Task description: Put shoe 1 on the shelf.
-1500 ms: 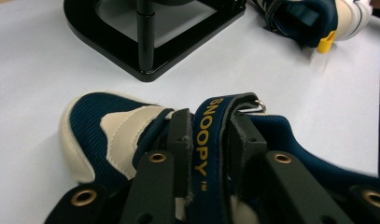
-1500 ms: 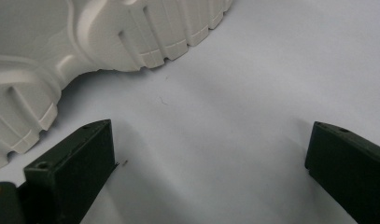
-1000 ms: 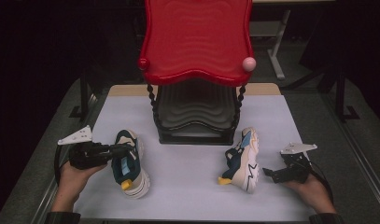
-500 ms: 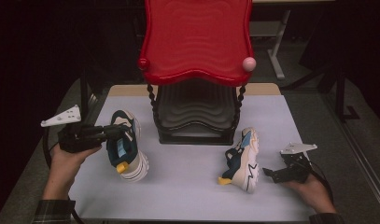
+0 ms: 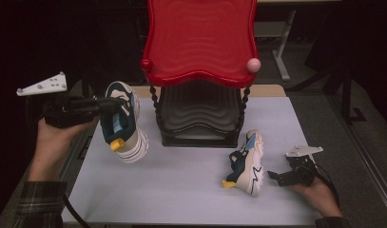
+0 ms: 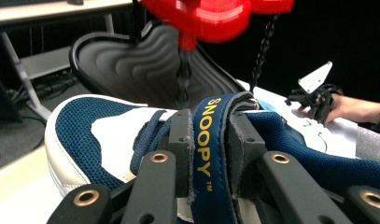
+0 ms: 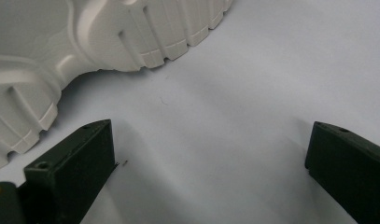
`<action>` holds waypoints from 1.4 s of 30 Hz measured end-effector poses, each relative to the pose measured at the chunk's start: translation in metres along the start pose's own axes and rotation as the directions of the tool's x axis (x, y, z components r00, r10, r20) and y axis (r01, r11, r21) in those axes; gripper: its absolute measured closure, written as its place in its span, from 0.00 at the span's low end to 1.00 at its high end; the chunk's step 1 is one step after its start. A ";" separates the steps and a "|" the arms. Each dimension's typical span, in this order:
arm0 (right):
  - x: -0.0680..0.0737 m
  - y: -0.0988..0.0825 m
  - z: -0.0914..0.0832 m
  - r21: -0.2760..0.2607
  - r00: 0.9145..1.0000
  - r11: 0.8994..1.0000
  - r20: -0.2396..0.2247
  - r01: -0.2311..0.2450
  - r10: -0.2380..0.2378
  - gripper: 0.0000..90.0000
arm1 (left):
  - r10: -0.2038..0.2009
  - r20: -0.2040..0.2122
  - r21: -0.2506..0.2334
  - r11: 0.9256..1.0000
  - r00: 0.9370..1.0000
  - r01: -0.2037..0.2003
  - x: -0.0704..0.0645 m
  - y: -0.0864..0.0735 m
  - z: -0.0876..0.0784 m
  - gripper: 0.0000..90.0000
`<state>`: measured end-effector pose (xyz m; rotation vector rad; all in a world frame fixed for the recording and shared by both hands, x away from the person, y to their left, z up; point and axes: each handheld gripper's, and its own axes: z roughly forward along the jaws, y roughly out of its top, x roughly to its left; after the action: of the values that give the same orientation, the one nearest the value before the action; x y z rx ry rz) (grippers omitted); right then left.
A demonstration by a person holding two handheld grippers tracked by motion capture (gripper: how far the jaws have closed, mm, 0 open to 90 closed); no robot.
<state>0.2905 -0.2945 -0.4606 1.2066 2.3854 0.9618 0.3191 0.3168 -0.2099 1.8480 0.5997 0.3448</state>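
Nearest the person, the right gripper (image 5: 276, 175) is resting low on the pale desk (image 5: 181, 190) at the right, its jaws standing wide apart with nothing between them; in the right gripper view the ribbed white sole of the right sneaker (image 7: 85, 42) is lying just beyond the left jaw, not touching it. That sneaker (image 5: 246, 161) is lying on its side on the desk, sole facing the gripper, a yellow tab poking out at its near end. Farther back on the left, the left gripper (image 5: 105, 104) is holding the left sneaker (image 5: 122, 121) clear of the desk, tilted with its toe up and away; in the left gripper view the jaws are pinching the blue tongue strap (image 6: 207, 154) lettered SNOOPY, closed firmly on it. Beyond both stands a two-tier rack, its black lower tray (image 5: 198, 111) sitting at the far edge of the desk and its red upper tray (image 5: 200, 40) overhanging it, carried on beaded black posts. The red tray is hiding most of the black one from above, and it is standing directly beside the lifted shoe. The surroundings are too dark to make out beyond some pale table legs (image 5: 281, 57).
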 end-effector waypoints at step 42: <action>0.000 0.000 0.000 0.000 1.000 1.000 0.003 0.000 0.000 0.01 | 0.311 0.053 -0.084 0.948 0.949 -0.306 0.024 0.208 0.056 0.83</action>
<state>0.2904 -0.2945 -0.4608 1.2072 2.3826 0.9597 0.4164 0.2309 -0.0365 1.8732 0.2463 0.5048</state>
